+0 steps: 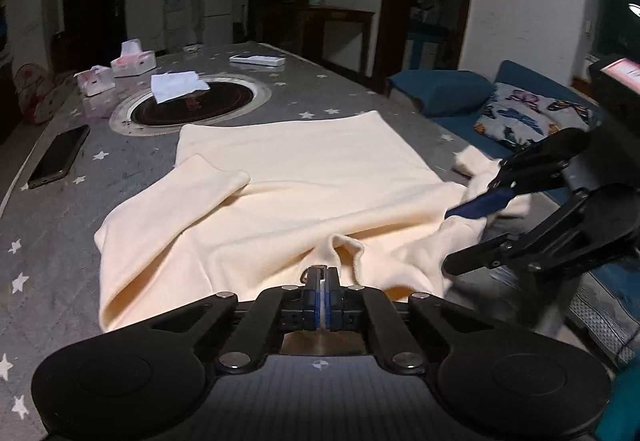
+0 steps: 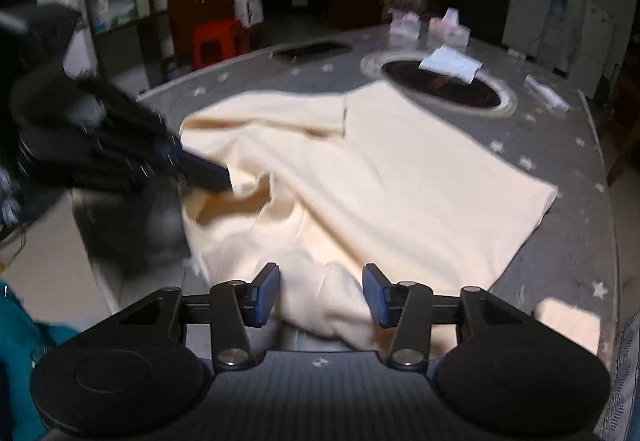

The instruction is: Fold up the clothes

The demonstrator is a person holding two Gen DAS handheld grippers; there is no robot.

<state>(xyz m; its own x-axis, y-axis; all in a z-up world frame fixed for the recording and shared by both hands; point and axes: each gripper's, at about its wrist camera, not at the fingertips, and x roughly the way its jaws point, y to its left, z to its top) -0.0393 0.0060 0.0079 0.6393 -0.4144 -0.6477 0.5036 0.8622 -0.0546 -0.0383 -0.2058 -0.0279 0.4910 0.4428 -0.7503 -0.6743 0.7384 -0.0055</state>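
My left tongs (image 1: 322,277) are pinched on the collar of the cream shirt (image 1: 280,181), right tongs (image 2: 320,289) half-wide around a bunched sleeve: soft, limp cloth, best gripped at its edges.

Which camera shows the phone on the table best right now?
The left wrist view: the dark phone lies sharp and whole on the grey starred table, left of the cream garment. In the right wrist view it is only a blurred dark slab far back.
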